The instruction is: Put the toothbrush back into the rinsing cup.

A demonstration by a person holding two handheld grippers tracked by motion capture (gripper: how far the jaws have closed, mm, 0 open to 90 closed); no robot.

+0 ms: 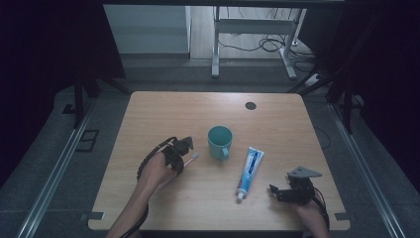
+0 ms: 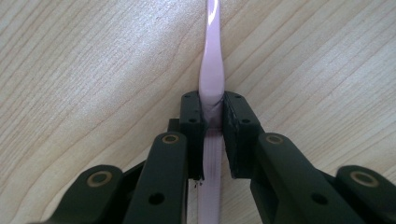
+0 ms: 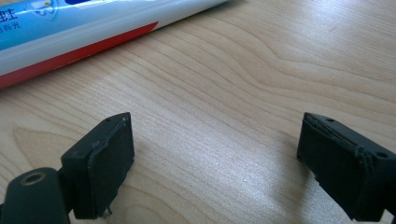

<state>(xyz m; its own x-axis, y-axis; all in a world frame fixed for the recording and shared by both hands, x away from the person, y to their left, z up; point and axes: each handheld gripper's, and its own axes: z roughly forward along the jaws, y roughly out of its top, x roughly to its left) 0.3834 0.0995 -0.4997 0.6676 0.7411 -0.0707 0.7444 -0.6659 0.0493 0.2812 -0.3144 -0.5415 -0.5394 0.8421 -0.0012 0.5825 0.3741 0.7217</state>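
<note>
Between the fingers (image 2: 231, 135) of the left gripper (image 2: 213, 122) a pink toothbrush (image 2: 211, 70) is clamped at its handle, the pads closed tight against its two sides. Its long axis runs straight ahead of that gripper, in line with the fingers, so that the slim neck is seen stretching away over the pale wooden surface (image 2: 93, 70). From the high view, the toothbrush (image 1: 190, 158) is seen low over the surface (image 1: 277, 119), its white head pointing to the right toward the teal cup (image 1: 220, 141), which stands upright just beyond it with its handle turned toward the person. The left gripper (image 1: 186, 147) is therefore the nearer one to the cup, and the coming move is judged to turn on that short gap between brush head and cup. Farther right, a toothpaste tube (image 1: 249, 172) is laid flat, cap end toward the person, near the cup but apart from it. The right gripper (image 1: 274, 191) is rested near the front edge, close to the tube's cap end; its fingers (image 3: 109, 163) are spread wide, and nothing is held or touched by them, the tube (image 3: 88, 32) lying beyond them.
</note>
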